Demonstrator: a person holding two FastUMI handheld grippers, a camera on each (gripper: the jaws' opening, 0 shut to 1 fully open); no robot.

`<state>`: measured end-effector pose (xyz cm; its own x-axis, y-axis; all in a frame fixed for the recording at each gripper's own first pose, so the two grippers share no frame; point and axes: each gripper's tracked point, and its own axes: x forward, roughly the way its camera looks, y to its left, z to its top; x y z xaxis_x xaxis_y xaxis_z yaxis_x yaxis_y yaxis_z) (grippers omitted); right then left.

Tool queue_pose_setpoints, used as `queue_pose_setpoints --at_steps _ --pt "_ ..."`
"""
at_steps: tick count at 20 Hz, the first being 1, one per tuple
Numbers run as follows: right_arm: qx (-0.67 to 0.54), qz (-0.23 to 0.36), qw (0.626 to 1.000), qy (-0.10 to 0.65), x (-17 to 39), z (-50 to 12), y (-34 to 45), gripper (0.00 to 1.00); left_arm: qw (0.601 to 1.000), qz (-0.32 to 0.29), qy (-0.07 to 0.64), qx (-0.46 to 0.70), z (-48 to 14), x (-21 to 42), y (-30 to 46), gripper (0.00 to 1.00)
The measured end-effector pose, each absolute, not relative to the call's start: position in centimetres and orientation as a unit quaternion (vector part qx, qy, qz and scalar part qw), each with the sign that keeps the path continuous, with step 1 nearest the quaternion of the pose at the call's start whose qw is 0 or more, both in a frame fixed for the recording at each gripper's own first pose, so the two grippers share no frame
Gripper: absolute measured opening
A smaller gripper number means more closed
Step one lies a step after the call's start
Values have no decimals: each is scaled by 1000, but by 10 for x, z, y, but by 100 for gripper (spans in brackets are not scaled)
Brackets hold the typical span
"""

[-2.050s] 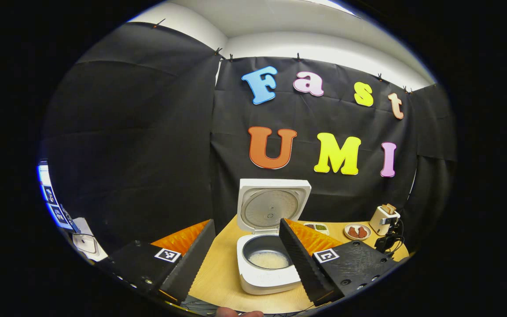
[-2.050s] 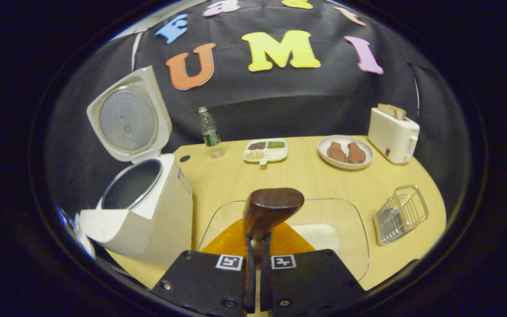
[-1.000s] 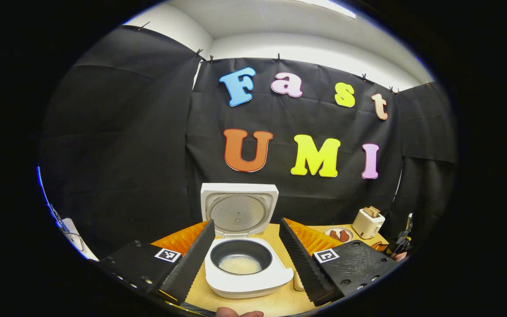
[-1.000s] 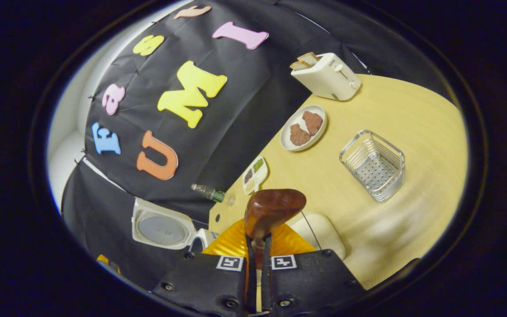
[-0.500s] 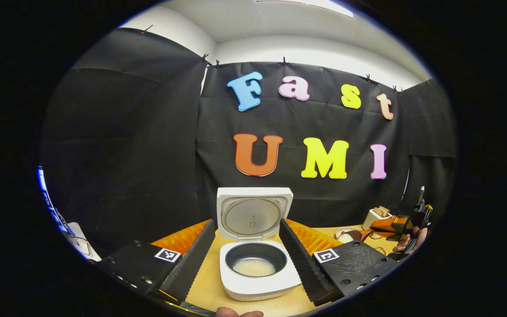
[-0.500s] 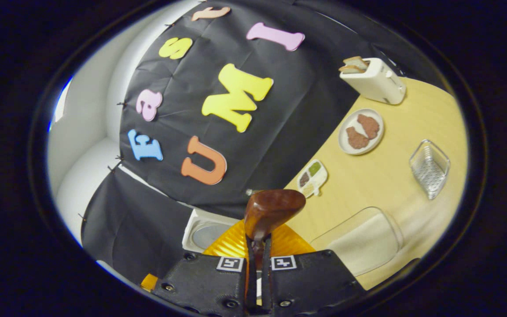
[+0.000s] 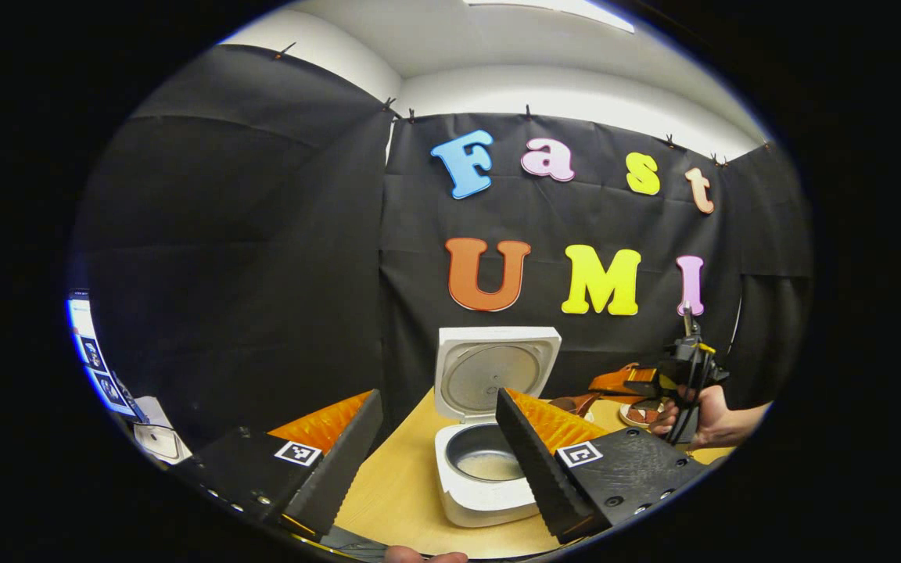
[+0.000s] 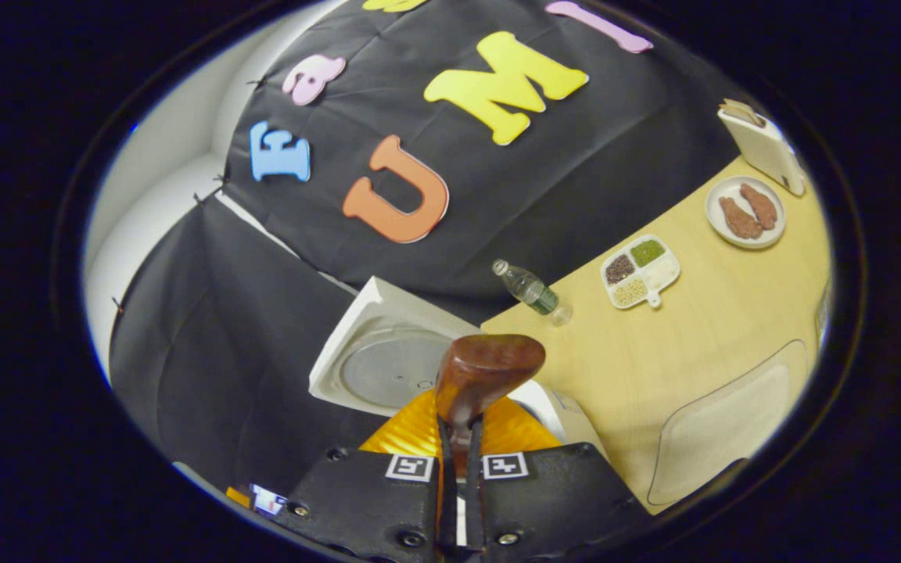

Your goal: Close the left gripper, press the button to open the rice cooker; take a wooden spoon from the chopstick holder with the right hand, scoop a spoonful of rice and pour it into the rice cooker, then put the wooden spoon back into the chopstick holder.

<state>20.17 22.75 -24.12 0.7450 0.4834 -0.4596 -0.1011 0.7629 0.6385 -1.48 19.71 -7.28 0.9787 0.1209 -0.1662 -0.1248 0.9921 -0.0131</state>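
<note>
Right gripper view: wooden spoon (image 8: 486,372) handle hidden within clamped right claw (image 8: 458,469).

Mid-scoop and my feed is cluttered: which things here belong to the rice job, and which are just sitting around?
Part of the job:
- rice cooker, lid up, rice in the pot
- wooden spoon, clamped in the right hand-held gripper
- clear rice tray
- left hand-held gripper, open

Just lying about:
- water bottle
- divided grain dish
- plate of meat
- toaster
</note>
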Motion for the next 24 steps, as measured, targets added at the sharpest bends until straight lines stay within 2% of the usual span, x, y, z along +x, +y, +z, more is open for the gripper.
queue_pose_setpoints --at_steps 5,8,9,10,11,18,24 --pt "196 157 910 329 218 -272 271 9 993 84 81 -15 -77 -28 229 94" --pt "166 160 913 338 222 -283 288 9 992 95 87 -15 -82 -36 242 94" --pt "150 158 916 336 225 -284 290 10 991 98 89 -14 -85 -38 247 100" --pt "130 157 921 331 227 -285 291 10 991 99 89 -14 -85 -41 249 94" --pt "109 158 926 325 229 -284 294 9 991 100 90 -14 -85 -42 250 94" --pt "-37 194 945 259 228 -265 318 10 992 82 94 -1 -86 -45 242 94" --pt "-189 239 936 175 215 -242 337 10 993 76 93 -2 -80 -41 239 94"
